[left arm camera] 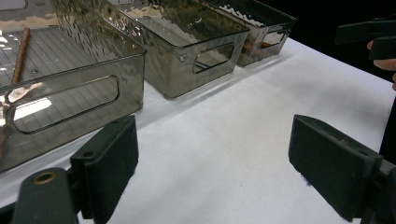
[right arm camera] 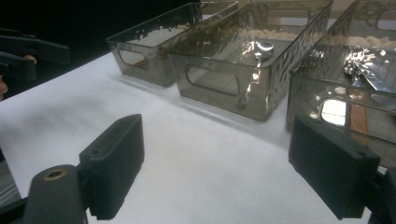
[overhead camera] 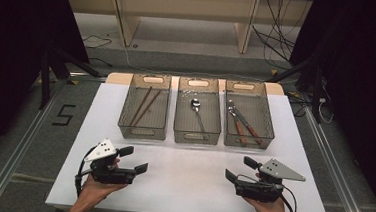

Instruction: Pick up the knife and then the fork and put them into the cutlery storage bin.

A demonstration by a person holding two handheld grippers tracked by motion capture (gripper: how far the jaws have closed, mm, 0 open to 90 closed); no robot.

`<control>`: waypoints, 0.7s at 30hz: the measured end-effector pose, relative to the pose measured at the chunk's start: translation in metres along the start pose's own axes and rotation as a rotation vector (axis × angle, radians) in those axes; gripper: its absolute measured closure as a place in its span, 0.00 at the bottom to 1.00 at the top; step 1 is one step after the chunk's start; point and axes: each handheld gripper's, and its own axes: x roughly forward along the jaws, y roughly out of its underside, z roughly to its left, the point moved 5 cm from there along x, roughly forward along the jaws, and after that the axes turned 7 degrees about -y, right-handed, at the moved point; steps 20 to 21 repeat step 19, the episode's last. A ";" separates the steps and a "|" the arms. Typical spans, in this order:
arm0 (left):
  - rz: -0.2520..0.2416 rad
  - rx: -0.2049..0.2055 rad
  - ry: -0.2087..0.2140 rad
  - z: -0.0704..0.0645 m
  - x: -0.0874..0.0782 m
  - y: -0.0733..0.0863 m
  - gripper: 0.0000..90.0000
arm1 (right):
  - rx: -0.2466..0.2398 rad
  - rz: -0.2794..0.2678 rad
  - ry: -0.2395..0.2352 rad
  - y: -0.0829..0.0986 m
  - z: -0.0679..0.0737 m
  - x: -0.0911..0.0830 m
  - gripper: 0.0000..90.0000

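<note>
Three smoky clear bins stand in a row on the white table (overhead camera: 190,186). The left bin (overhead camera: 125,112) holds brown chopsticks (overhead camera: 143,105). A metal spoon (overhead camera: 197,111) lies in the middle bin (overhead camera: 196,136), and tongs with brown handles (overhead camera: 242,122) lie in the right bin (overhead camera: 269,127). My left gripper (overhead camera: 133,160) is open near the front left, held by a hand, with nothing between its jaws (left arm camera: 215,163). At the front right, my right gripper (overhead camera: 240,170) is likewise open and empty (right arm camera: 219,163). The two grippers point toward each other.
Bare white tabletop lies between the grippers and in front of the bins. The left gripper view has the bins close at its upper left (left arm camera: 70,70); the right gripper view has them at its upper right (right arm camera: 233,70). Beyond the table are a wooden shelf (overhead camera: 182,15) and floor cables (overhead camera: 275,42).
</note>
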 end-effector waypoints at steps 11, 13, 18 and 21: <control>-0.003 -0.004 0.004 0.000 0.000 0.000 0.17 | -0.002 -0.001 0.003 0.000 0.000 0.000 0.21; -0.004 -0.011 0.006 0.000 0.000 0.000 0.17 | -0.003 -0.001 0.003 0.000 0.000 0.000 0.21; -0.005 -0.015 0.007 0.001 0.000 0.000 0.17 | -0.004 0.005 0.006 0.000 0.000 0.001 0.21; -0.004 -0.015 0.008 0.000 0.000 0.000 0.17 | -0.005 0.005 0.006 0.000 0.000 0.001 0.21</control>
